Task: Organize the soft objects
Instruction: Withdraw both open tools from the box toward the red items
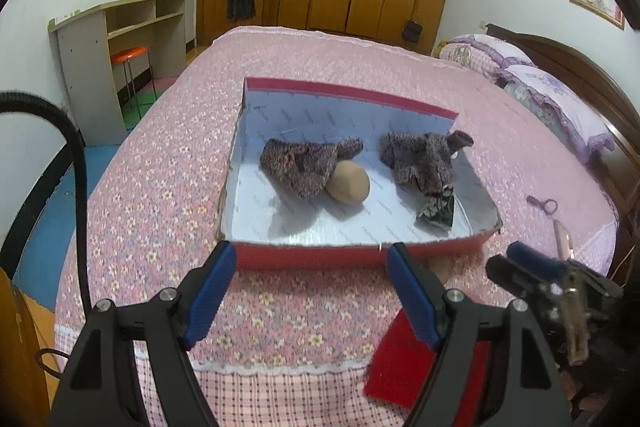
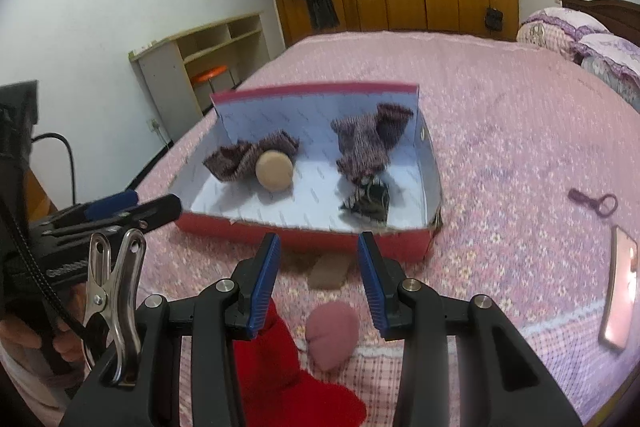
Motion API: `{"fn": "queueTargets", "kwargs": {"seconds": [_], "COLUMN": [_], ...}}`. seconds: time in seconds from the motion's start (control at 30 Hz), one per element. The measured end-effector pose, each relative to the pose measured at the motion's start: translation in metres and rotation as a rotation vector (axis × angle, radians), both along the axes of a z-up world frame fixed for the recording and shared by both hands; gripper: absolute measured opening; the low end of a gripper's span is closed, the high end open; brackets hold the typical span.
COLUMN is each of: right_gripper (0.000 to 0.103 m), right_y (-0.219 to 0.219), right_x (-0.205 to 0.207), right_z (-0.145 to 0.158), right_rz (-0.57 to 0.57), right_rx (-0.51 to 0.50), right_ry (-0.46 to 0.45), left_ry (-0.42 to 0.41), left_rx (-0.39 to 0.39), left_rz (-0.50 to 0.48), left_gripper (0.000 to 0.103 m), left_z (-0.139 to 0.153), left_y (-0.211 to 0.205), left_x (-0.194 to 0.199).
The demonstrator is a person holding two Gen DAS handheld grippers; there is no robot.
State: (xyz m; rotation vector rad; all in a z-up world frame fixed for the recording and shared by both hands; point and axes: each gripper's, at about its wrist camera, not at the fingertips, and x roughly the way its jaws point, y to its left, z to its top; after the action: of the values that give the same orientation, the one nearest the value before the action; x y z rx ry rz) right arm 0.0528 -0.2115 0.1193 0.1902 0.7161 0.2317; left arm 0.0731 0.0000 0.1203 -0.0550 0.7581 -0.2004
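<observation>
Two knitted pieces (image 1: 310,165) (purple) inside box (image 1: 348,249).

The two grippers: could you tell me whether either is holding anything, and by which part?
Nothing is held: the left gripper and the right gripper both stand open and empty above the bedspread.

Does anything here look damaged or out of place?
Yes. The shallow red cardboard box on the bed has a torn, ragged near right corner. Three soft things still lie outside it on the pink floral bedspread: a red cloth, a pink pouch and a brown piece.
</observation>
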Motion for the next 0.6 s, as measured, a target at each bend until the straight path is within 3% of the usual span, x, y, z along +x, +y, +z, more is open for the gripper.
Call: {"fn": "queueTargets", "kwargs": {"seconds": [0.6], "right_gripper": [0.041], "right_y": [0.009], "right_x": [0.028], "right_z": [-0.048], "right_rz": [-0.010], "right_rx": [0.012], "right_ry": [0.145], "left_ry": [0.046], "left_rx": [0.000], "left_rz": [-0.006], "left_gripper": [0.081], "left_z": [-0.028], "left_y": [0.006], "left_x": [-0.004]}}
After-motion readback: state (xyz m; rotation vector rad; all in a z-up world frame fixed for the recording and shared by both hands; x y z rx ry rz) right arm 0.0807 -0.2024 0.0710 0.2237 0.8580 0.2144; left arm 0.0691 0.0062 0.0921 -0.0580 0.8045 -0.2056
